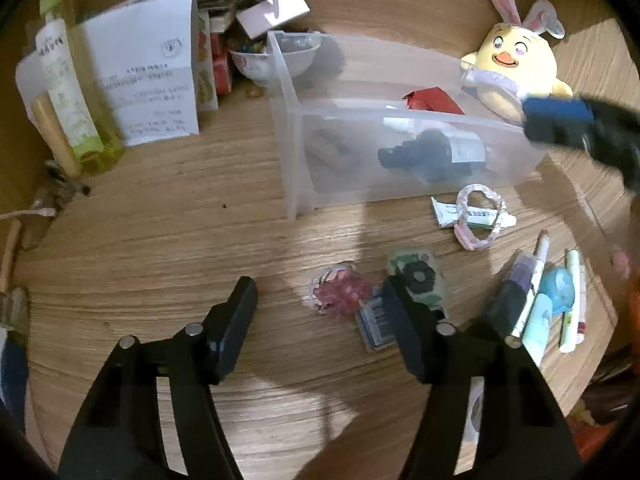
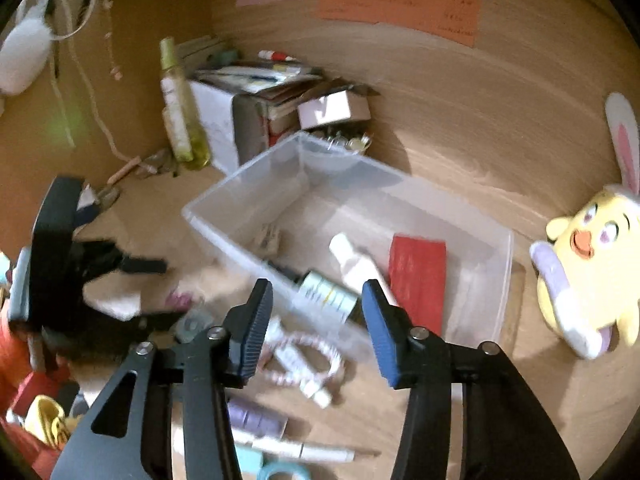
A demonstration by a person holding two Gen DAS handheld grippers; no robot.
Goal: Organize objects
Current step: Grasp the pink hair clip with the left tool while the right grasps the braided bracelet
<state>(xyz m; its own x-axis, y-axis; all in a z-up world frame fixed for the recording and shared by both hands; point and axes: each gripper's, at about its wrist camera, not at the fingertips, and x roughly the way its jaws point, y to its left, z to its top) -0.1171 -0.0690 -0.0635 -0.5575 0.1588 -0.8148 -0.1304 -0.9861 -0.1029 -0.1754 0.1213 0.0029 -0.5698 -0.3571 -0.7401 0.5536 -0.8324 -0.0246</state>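
My left gripper (image 1: 320, 290) hangs low over the wooden table, open, with a pink hair tie (image 1: 338, 292) lying loose between its tips, touched by neither pad. A clear plastic bin (image 1: 288, 120) holds a dark bottle (image 1: 436, 152) and a red packet (image 1: 432, 98). My right gripper (image 2: 316, 296) is open and holds nothing, over the near wall of the bin (image 2: 224, 216), above the labelled bottle (image 2: 328, 296), a white tube (image 2: 356, 260) and the red packet (image 2: 418, 272). One of its blue pads (image 1: 558, 118) shows blurred at the bin's right end.
Loose on the table are a pink-and-white bracelet (image 1: 480, 216), a card with a black flower (image 1: 418, 276) and several pens (image 1: 536, 292). A yellow plush chick (image 1: 516, 64) sits behind the bin. A green bottle (image 1: 68, 92), a paper box (image 1: 148, 72) and a bowl (image 1: 260, 62) crowd the back left.
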